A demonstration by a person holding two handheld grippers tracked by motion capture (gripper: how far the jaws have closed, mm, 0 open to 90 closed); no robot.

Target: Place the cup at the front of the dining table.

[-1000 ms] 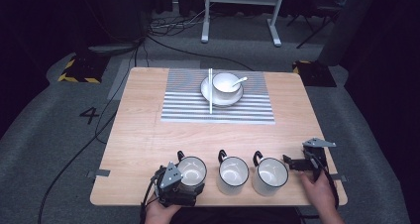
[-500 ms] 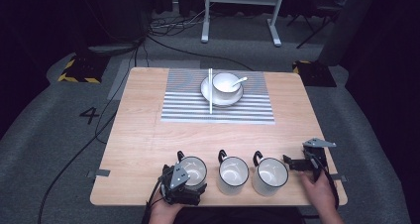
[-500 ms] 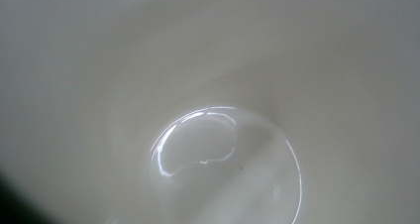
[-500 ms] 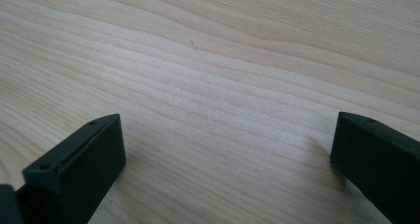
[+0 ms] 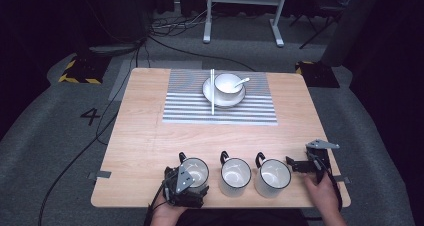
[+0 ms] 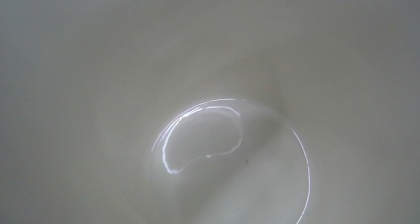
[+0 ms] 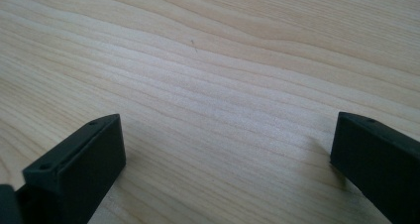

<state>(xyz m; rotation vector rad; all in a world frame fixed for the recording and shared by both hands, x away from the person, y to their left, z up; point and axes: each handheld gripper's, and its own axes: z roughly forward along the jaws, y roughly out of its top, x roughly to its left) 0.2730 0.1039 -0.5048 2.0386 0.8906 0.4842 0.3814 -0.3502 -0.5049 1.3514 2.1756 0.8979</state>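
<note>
While the left claw [image 5: 186,182] sits right on the near rim of the leftmost mug [image 5: 196,169], grip not discernible, the right claw [image 5: 300,165] rests spread wide on bare table [image 7: 237,85], the rightmost mug [image 5: 272,176] just beyond its tips.

We are in what looks like a recording studio or lab, not a home. A lone wooden surface [image 5: 150,136] stands on grey carpet [image 5: 60,151], ringed by dark curtains. Black cables [image 5: 95,136] trail across the floor, which carries a painted number 4 [image 5: 91,116] and yellow-and-black hazard tape [image 5: 77,72] on floor plates. The white metal legs of a stand [image 5: 240,16] rise behind.
</note>
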